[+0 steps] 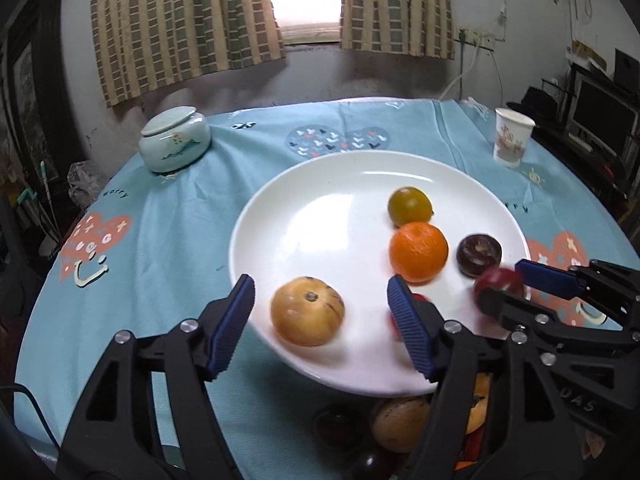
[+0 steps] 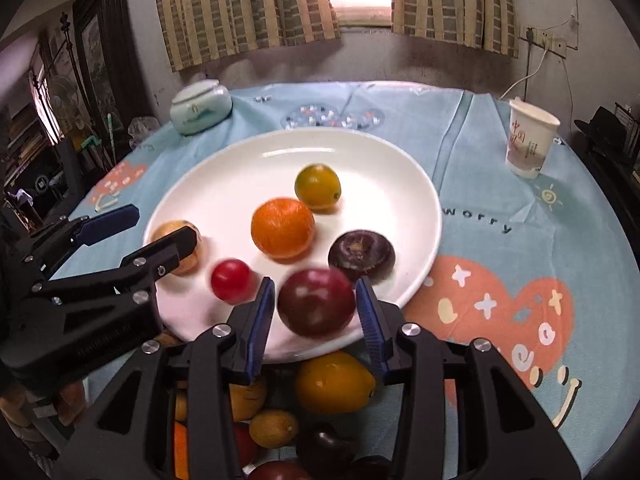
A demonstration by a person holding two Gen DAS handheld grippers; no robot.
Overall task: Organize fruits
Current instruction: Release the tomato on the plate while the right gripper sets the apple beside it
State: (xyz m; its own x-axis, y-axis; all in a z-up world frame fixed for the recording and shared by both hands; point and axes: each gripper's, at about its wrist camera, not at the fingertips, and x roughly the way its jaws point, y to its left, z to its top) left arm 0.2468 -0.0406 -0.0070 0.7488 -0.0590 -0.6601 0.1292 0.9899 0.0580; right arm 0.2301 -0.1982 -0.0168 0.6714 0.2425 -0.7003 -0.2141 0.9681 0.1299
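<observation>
Broadly, a round table under a pale blue cloth (image 1: pixel 168 232) filled both views, its near edge cut off by the camera frames. On it sat a wide white plate (image 1: pixel 320 200), whose near rim was hidden behind the tongs.

The left tongs (image 1: pixel 320 300) stood well open over the near left part of the plate, with a tan striped fruit (image 1: pixel 307 311) lying on the plate between the pads, touching neither as far as could be seen. A small red fruit (image 2: pixel 231 281) was mostly hidden behind the right pad in the left view and blurred in the right view.

The right tongs (image 2: pixel 315 300) were partly open at the near right rim, and a dark red plum (image 2: pixel 317 303) sat between the pads; it was blurred, and a narrow gap showed on each side, so nothing was gripped.

Farther in lay an orange (image 2: pixel 283 227), a green-yellow citrus (image 2: pixel 317 186) beyond it, and a dark purple fruit (image 2: pixel 361 255) to the right.

Below the plate's near rim, a heap of more fruit (image 2: pixel 334 381) was half hidden by the tong frames and cut off at the bottom edge.

A lidded pale green jar (image 1: pixel 175 139) stood far left, a paper cup (image 1: pixel 512 136) far right.
</observation>
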